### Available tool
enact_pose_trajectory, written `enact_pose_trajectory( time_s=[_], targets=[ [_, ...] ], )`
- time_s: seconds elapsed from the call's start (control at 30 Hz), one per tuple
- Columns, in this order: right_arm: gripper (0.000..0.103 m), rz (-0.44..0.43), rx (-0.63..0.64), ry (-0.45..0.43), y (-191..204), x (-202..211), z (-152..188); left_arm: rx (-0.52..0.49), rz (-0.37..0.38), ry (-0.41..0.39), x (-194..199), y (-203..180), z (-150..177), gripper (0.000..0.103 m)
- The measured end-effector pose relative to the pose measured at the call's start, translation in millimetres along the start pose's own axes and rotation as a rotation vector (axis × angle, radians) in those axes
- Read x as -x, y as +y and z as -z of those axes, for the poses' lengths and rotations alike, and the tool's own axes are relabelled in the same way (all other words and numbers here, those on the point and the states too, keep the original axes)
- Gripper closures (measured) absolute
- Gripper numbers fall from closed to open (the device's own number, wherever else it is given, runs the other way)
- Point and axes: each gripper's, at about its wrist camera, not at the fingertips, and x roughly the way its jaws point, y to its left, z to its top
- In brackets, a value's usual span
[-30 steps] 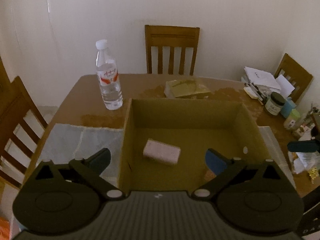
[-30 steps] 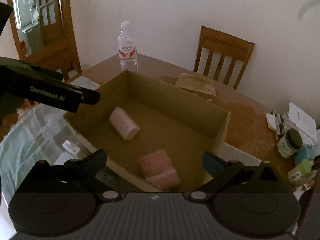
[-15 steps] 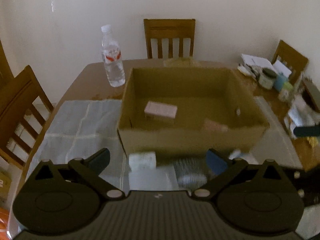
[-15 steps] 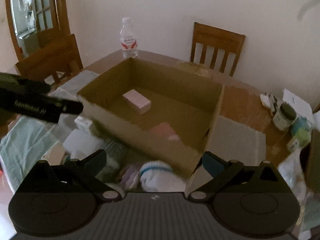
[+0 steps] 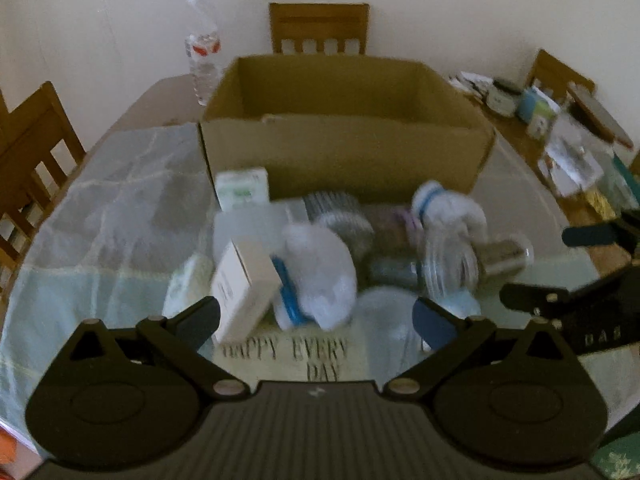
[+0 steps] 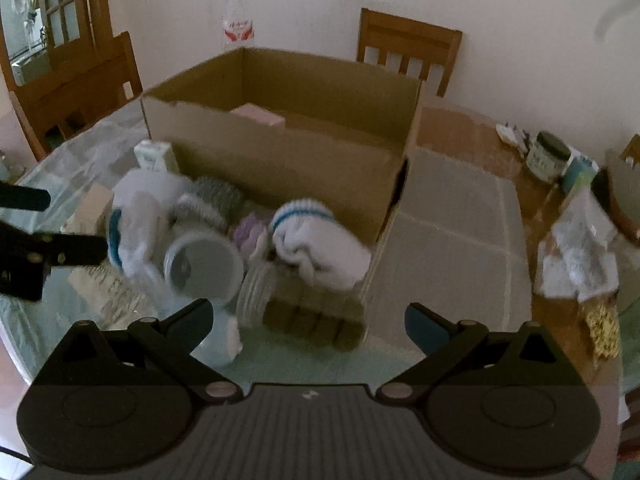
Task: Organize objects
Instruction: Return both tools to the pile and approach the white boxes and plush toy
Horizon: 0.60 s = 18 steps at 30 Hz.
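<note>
Brown open-topped cardboard box [image 5: 344, 152] sits on the table past both grippers, its near wall just behind a heap of loose items; left gripper [image 5: 316, 320] has its jaws spread and empty; right gripper [image 6: 308, 318] likewise spread and empty.

Just beyond the left jaws: white rectangular carton [image 5: 244, 284] tilted against a white crumpled plastic bag [image 5: 320, 272]; under them a cloth printed "HAPPY EVERY DAY" [image 5: 288, 354]. Just beyond the right jaws: white round tub [image 6: 204, 266] on its side, clear ribbed jar [image 6: 256, 292], white rolled sock with a blue stripe [image 6: 316, 236] touching the box wall.

Change over the last second: both views then looked down into the box, at pink packets on its floor; both now sit lower and further back, facing the heap. Only one pink rectangular packet [image 6: 260, 117] shows above the rim from the right view.

Judgement: deposit done, next pick not begun; most items remain outside the box. Frames are motion-blurred; smaller items not identifiable.
</note>
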Motion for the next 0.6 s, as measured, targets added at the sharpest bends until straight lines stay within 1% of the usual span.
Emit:
enact_pose_trajectory(
  time_s=[0.17, 0.33, 0.43, 0.6],
  targets=[
    [0.000, 0.024, -0.009, 0.034, 2, -5, 13, -0.015, 0.024, 0.037, -10, -8, 17, 0.001],
    [0.000, 0.030, 0.004, 0.060, 5, -9, 22, -0.019, 0.010, 0.074, -23, -14, 28, 0.001],
    [0.000, 0.012, -0.012, 0.071, 5, -10, 25, -0.021, 0.021, 0.084, -24, -16, 31, 0.001],
    [0.000, -0.039, -0.019, 0.077, 9, -11, 28, -0.025, 0.005, 0.088, -18, -10, 34, 0.001]
  ],
)
